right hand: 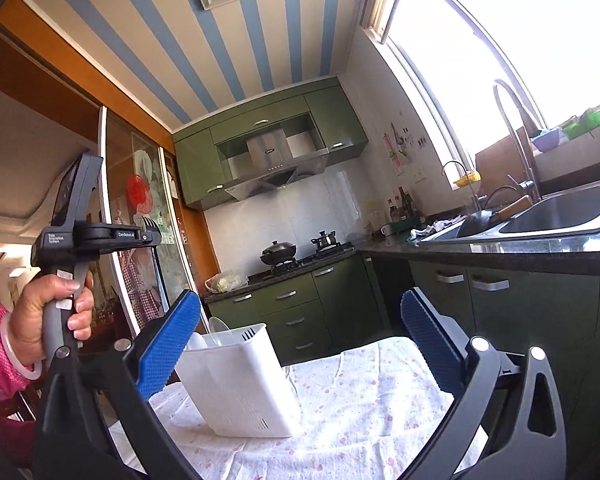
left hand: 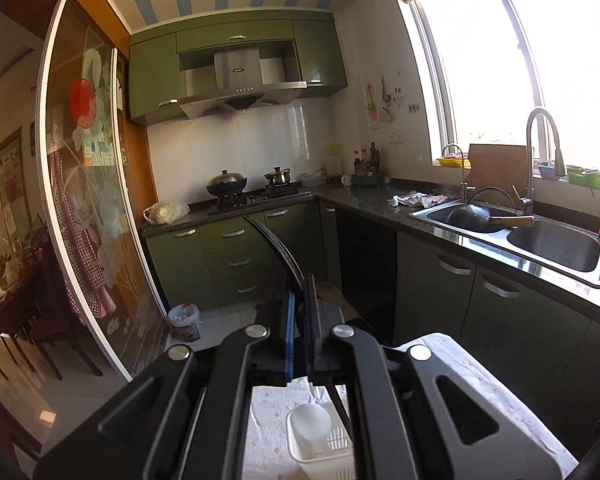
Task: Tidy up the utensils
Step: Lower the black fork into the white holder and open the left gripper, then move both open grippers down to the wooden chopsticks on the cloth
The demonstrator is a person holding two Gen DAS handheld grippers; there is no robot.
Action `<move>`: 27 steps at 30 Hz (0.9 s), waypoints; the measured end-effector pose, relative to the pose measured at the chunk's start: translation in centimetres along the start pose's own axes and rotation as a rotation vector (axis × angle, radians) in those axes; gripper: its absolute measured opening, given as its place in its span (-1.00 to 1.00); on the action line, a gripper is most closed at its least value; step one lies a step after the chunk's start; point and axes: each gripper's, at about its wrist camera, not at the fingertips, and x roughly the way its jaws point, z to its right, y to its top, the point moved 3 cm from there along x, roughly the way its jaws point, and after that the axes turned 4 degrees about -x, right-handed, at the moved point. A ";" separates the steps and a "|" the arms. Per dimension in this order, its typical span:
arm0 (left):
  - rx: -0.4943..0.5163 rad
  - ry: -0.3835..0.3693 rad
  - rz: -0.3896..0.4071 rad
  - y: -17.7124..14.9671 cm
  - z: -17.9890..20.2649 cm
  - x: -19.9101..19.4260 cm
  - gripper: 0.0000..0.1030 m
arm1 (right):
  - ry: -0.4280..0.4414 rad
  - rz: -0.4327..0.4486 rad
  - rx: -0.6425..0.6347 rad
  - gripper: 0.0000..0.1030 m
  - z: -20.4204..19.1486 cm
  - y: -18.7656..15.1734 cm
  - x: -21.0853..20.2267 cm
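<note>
Fork (right hand: 153, 240) upright, tines up, in the pinching left tool (left hand: 299, 312); right tool (right hand: 300, 344) spread.

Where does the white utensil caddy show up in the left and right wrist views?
Left wrist: white utensil caddy at bottom centre, below the shut left gripper.
Right wrist: caddy at lower centre, on the floral tablecloth.
Shared landmark: range hood.

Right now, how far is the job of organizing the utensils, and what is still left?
Done: a white spoon already stands in the white holder. In hand: the left gripper is shut on a black fork, held up in the air. Left: the fork is not yet in the holder. The right gripper is open and empty.
</note>
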 end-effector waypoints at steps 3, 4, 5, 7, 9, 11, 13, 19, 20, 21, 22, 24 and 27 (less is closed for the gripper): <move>0.016 0.017 -0.010 -0.9 0.6 1.9 -0.92 | -0.009 0.011 0.018 0.92 0.9 0.8 0.2; 0.015 0.018 -0.022 -1.3 0.6 2.4 -0.92 | -0.010 0.012 0.020 0.92 1.1 0.8 0.0; 0.014 0.020 -0.035 -1.7 0.6 2.9 -0.92 | -0.010 0.012 0.021 0.92 1.2 1.0 0.1; 0.019 0.027 -0.050 -2.6 0.7 3.5 -0.92 | -0.005 0.011 0.023 0.92 1.1 1.4 0.5; 0.027 0.027 -0.062 -3.7 0.7 3.8 -0.92 | -0.001 0.013 0.022 0.92 0.7 1.7 1.3; 0.034 0.023 -0.074 -4.8 0.7 4.1 -0.92 | -0.001 0.015 0.018 0.92 0.6 1.8 1.5; 0.032 0.023 -0.091 -5.9 0.6 4.4 -0.91 | -0.003 0.009 0.014 0.92 0.5 1.7 1.7; 0.032 0.024 -0.119 -7.7 0.2 5.0 -0.72 | -0.006 -0.004 0.003 0.92 0.2 1.6 2.3; 0.031 0.025 -0.123 -7.9 0.1 5.0 -0.57 | -0.008 -0.004 -0.001 0.92 0.1 1.6 2.4; 0.024 0.024 -0.125 -8.0 0.0 4.9 -0.46 | -0.009 -0.005 -0.005 0.92 0.1 1.5 2.4; 0.014 0.020 -0.128 -8.1 -0.2 4.7 -0.41 | -0.009 -0.010 -0.010 0.92 0.0 1.4 2.5; -0.008 0.016 -0.140 -8.1 -0.8 4.2 -0.31 | -0.006 -0.027 -0.013 0.92 -0.1 1.2 2.9; -0.064 0.004 -0.175 -8.2 -2.1 2.4 -0.16 | 0.003 -0.060 -0.014 0.92 -0.3 0.7 3.5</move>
